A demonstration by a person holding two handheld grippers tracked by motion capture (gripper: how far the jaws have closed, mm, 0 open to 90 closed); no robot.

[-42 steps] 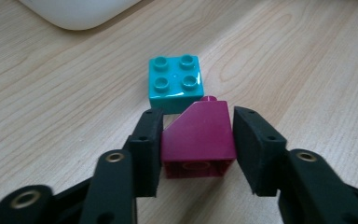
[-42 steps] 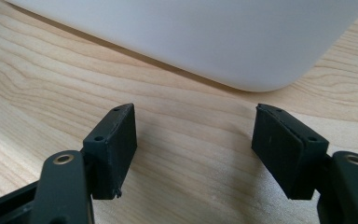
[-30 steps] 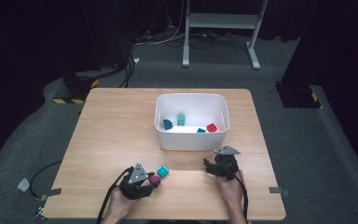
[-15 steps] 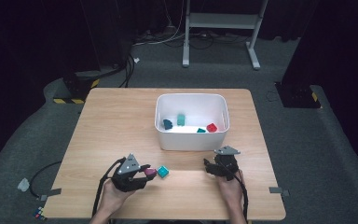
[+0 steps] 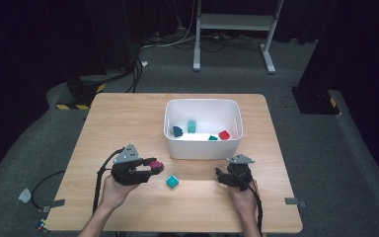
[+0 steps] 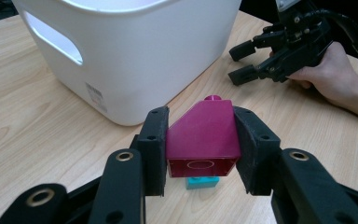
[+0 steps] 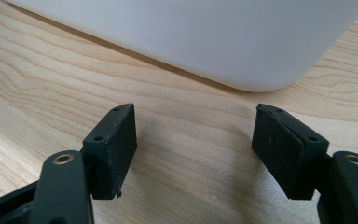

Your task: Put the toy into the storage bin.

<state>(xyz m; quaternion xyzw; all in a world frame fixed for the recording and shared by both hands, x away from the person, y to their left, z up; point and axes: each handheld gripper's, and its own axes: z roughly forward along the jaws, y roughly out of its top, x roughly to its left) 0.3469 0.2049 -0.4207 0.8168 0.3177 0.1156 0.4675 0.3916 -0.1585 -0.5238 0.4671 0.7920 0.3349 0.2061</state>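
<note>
My left gripper (image 6: 200, 144) is shut on a magenta sloped block (image 6: 203, 139), held above the wooden table; in the high view this gripper (image 5: 153, 169) and the magenta block (image 5: 156, 165) hover left of centre near the front. A small teal block (image 5: 172, 182) lies on the table just right of it, and shows under the held block in the left gripper view as a teal block (image 6: 202, 182). My right gripper (image 5: 220, 176) rests low on the table in front of the white bin (image 5: 202, 145), open with nothing between its jaws (image 7: 193, 151).
The white bin (image 6: 121, 56) holds several small blocks, among them a red one (image 5: 224, 135) and a dark blue one (image 5: 177, 131). A person's hands hold both grippers at the table's front edge (image 5: 177, 228). A metal stand's base (image 5: 232, 44) stands on the floor behind.
My left gripper has risen and shifted left with the magenta block, away from the teal block. The right gripper has kept still.
</note>
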